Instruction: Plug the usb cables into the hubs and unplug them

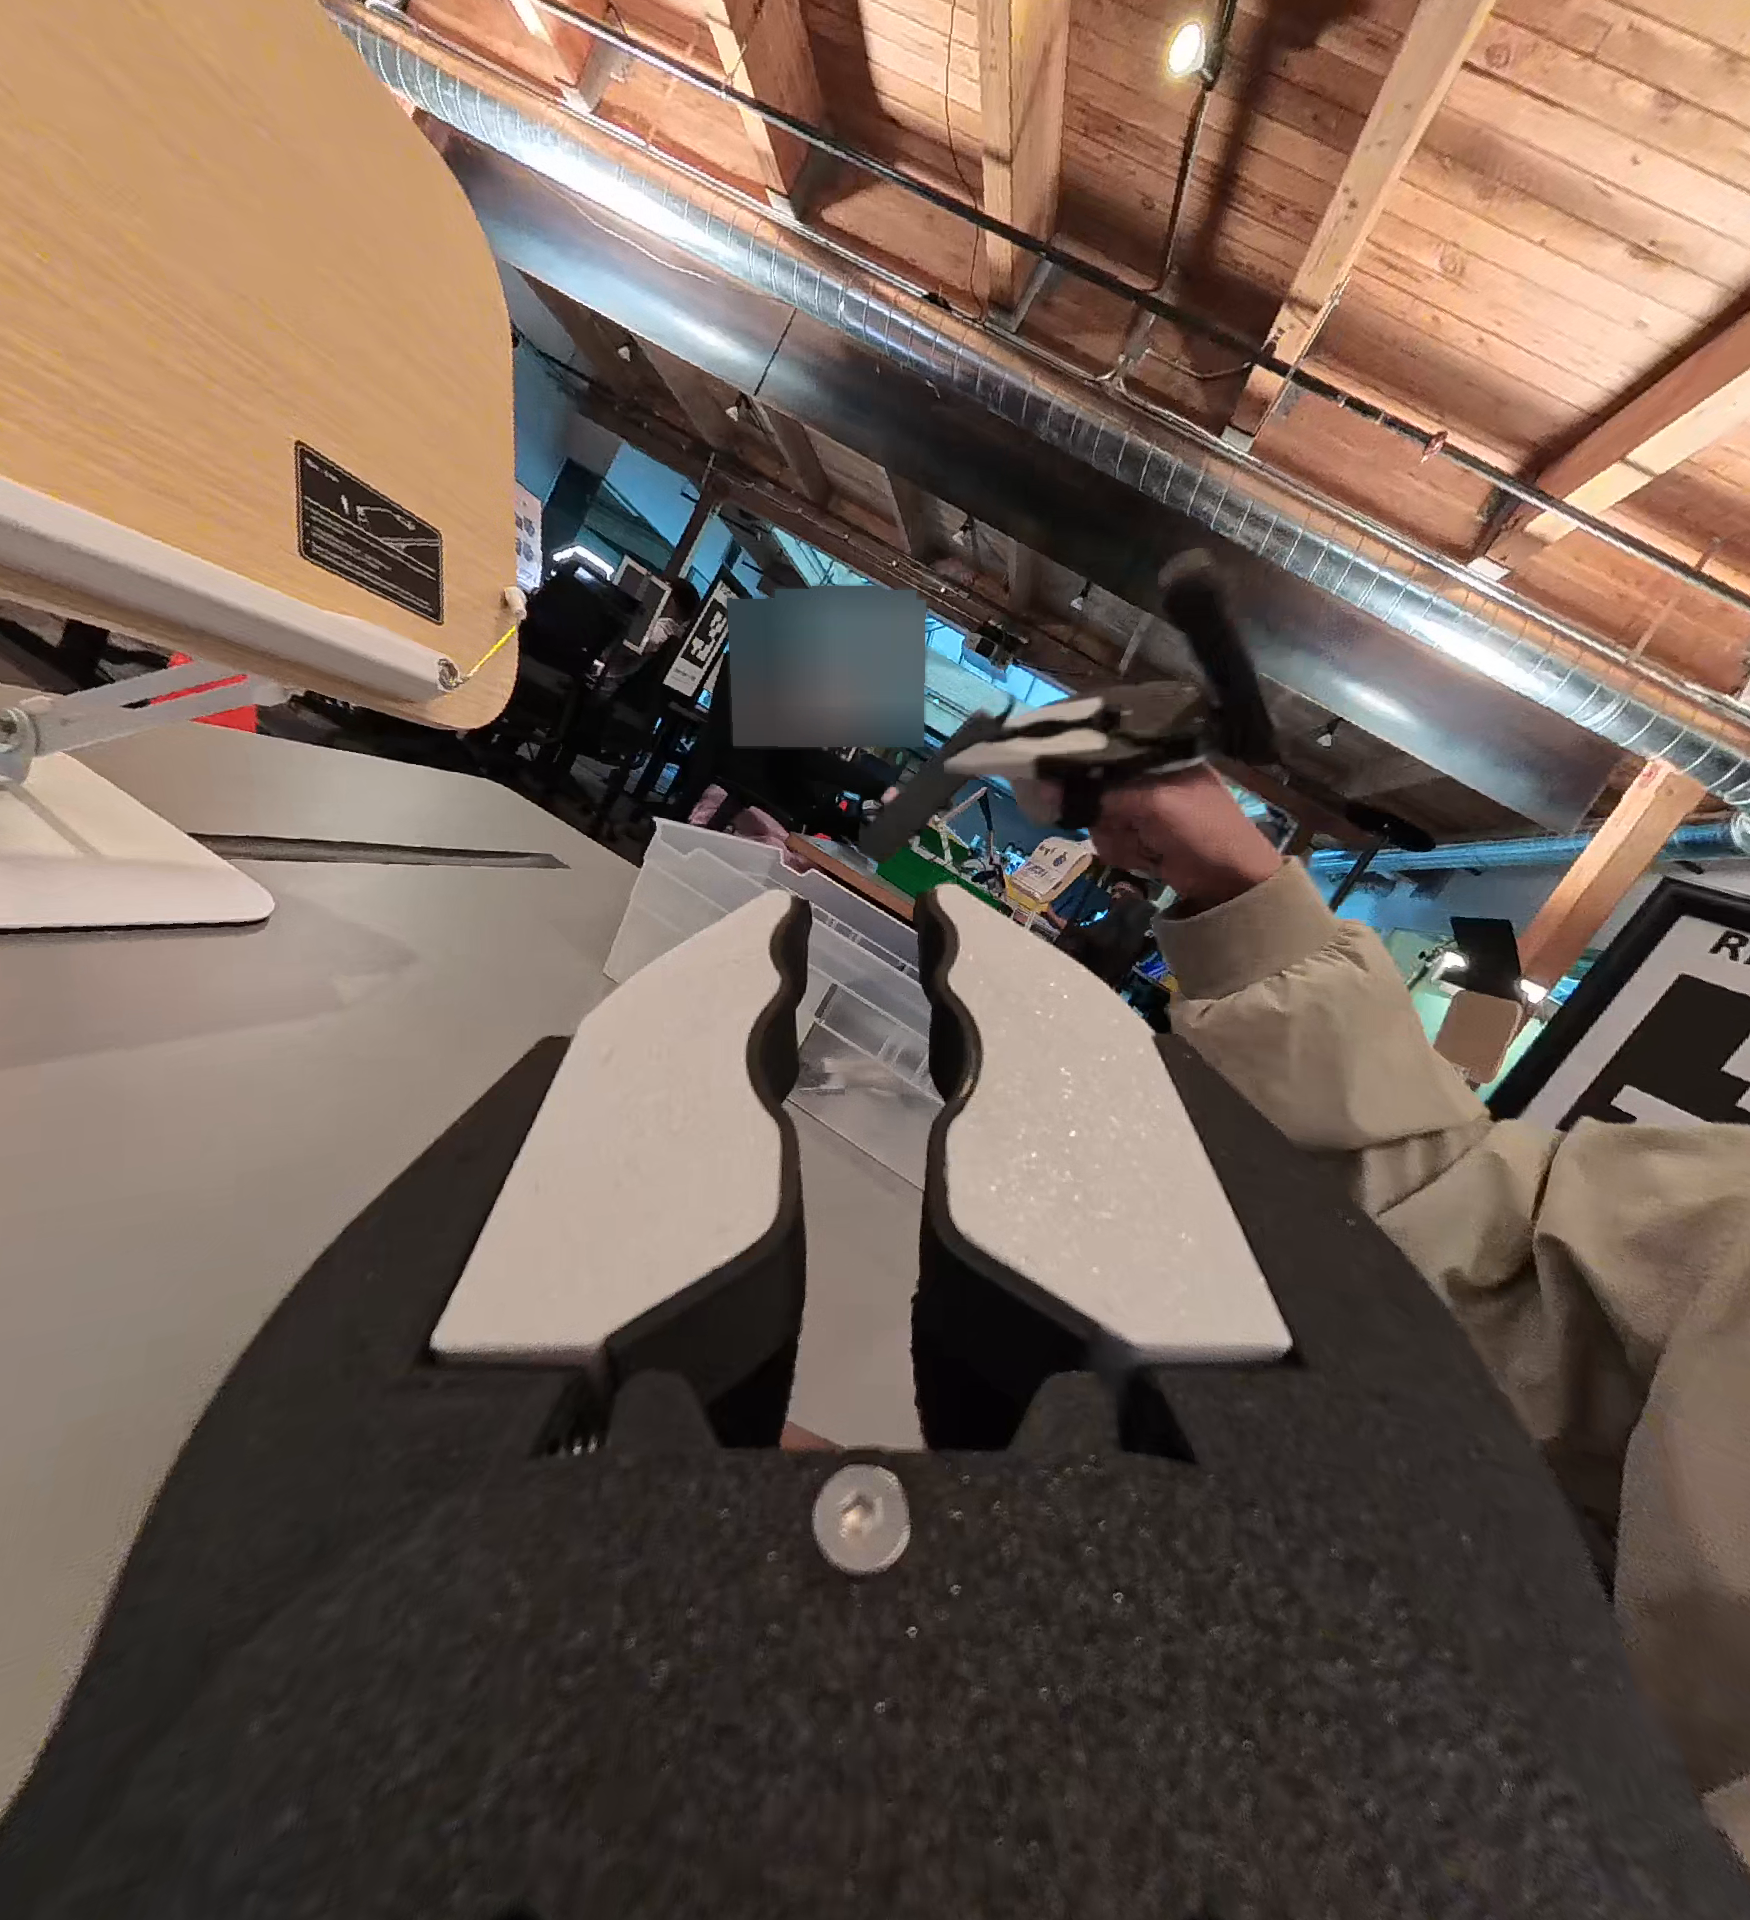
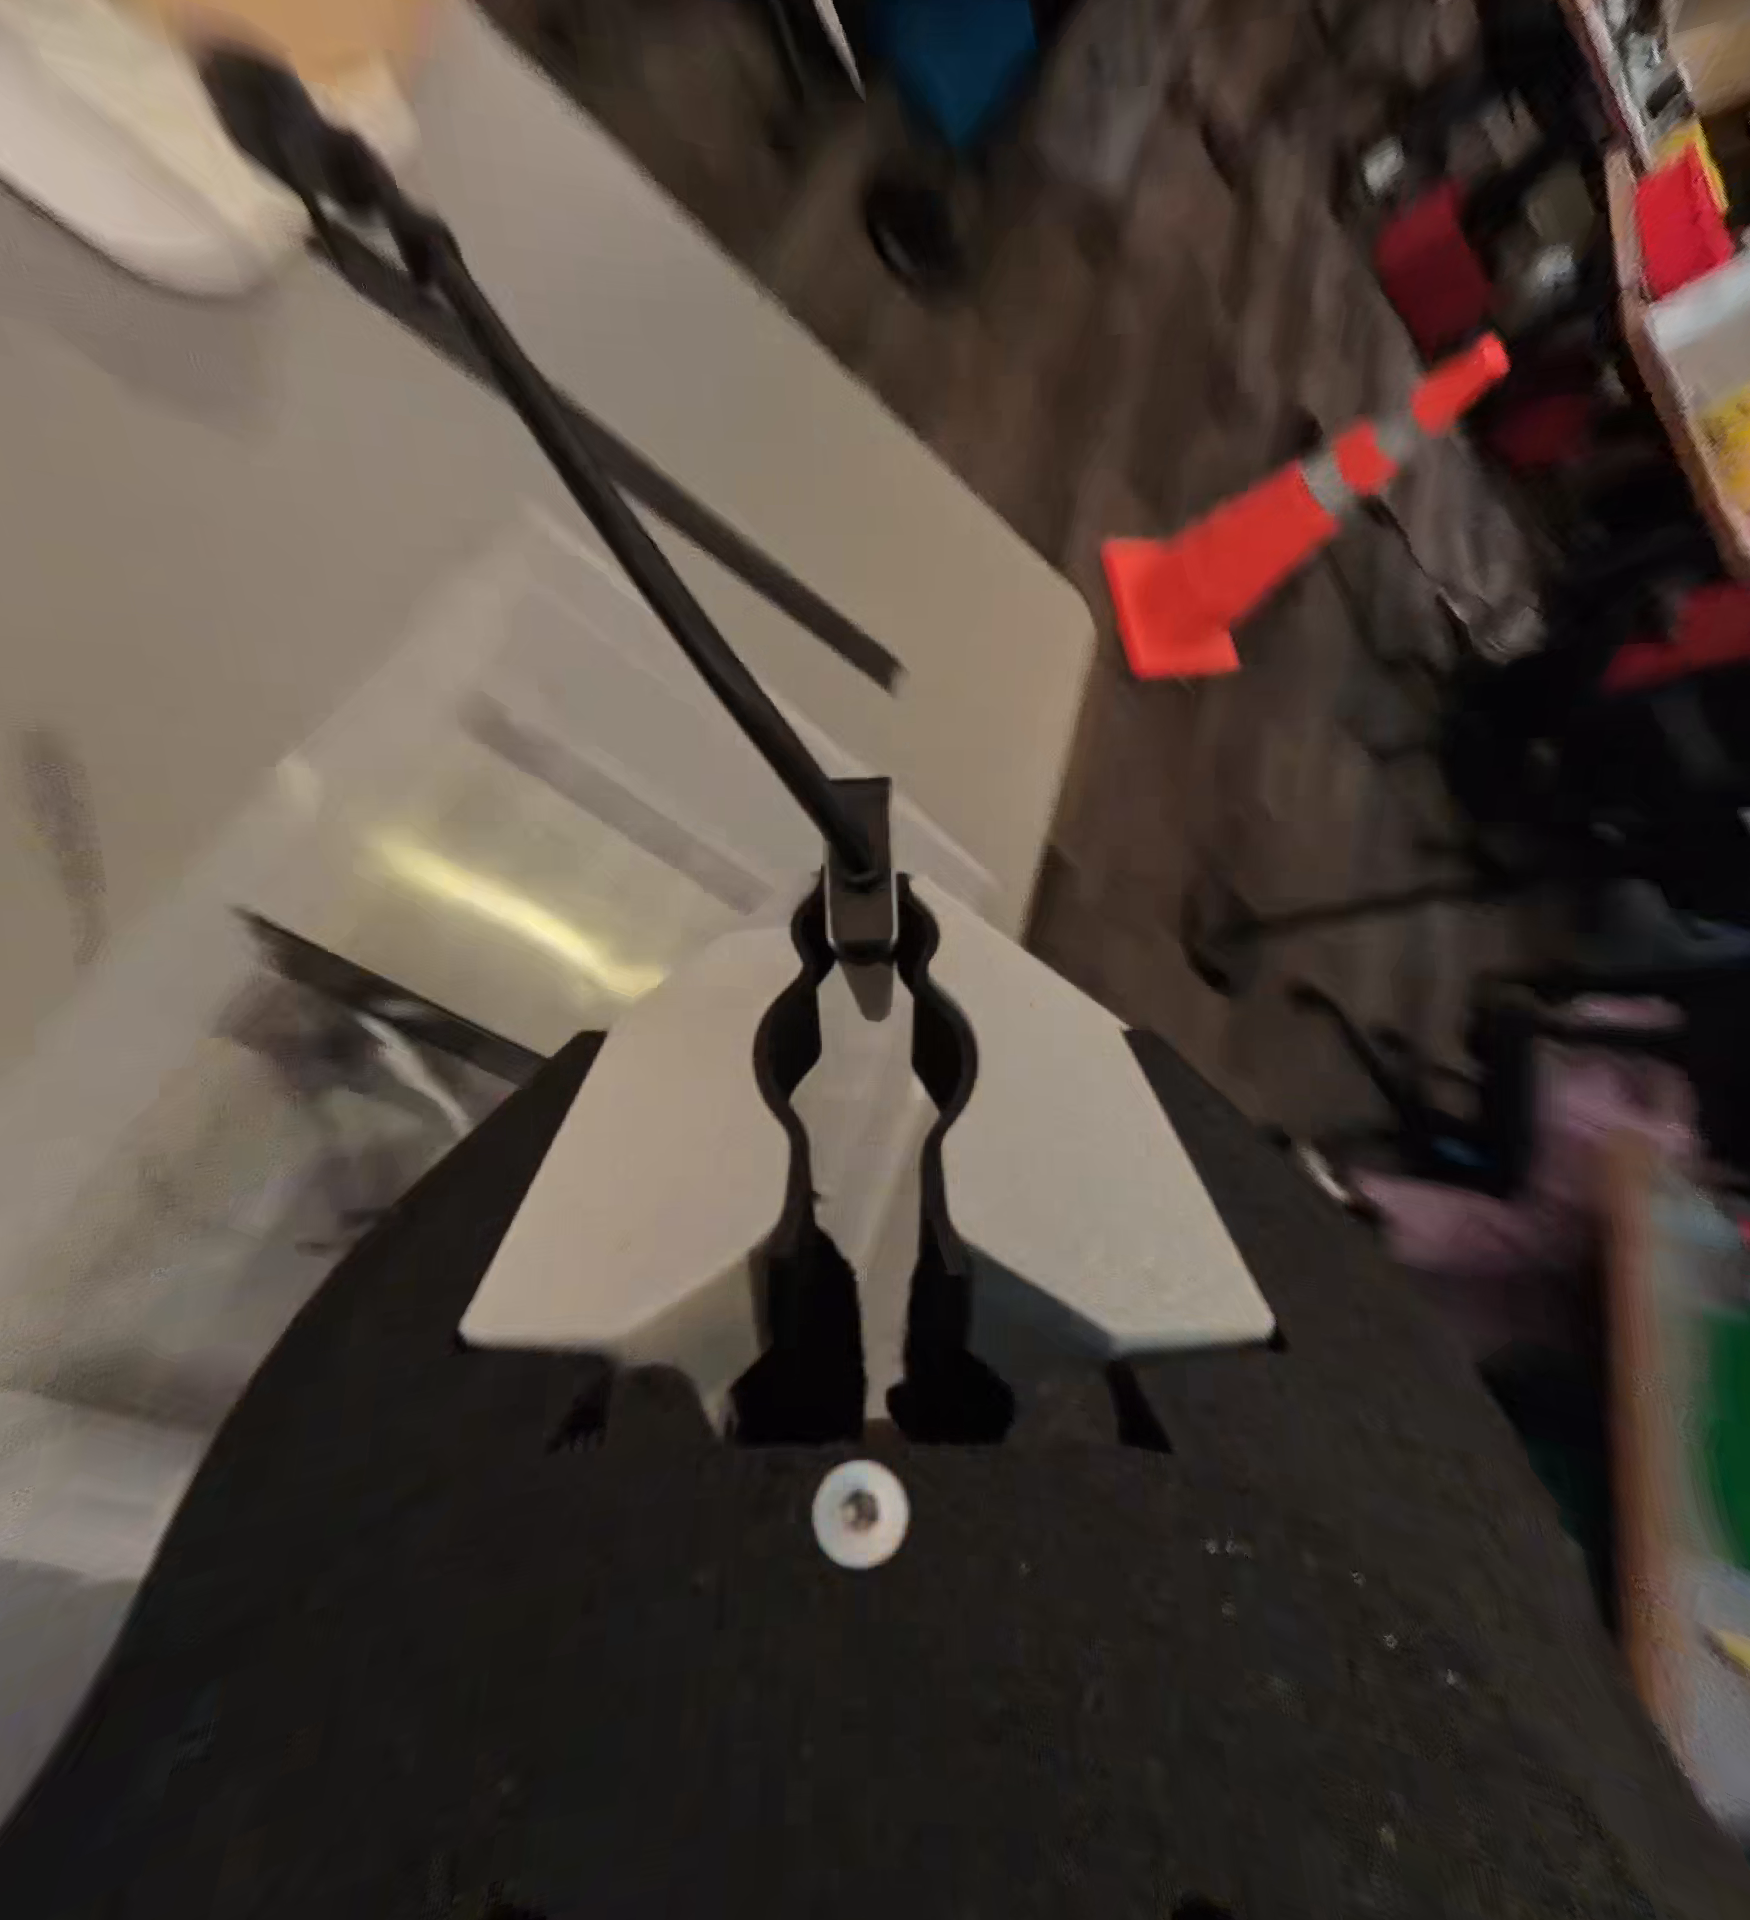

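The left gripper [image 1: 858, 925] fills the lower centre of its view, fingers apart with nothing between them, above a pale grey table [image 1: 102, 1195]. A light wooden board [image 1: 175, 312] on a white stand occupies the upper left; a wooden beamed ceiling and a silver duct [image 1: 1110, 416] cross the top. At centre right, a hand [image 1: 1177, 831] in a beige sleeve holds the right gripper. In the blurred right wrist view, the right gripper [image 2: 858, 930] is clamped on a black usb cable [image 2: 590, 468] plug at centre; the cord runs to the upper left. An orange cone [image 2: 1286, 520] lies upper right on the dark floor.
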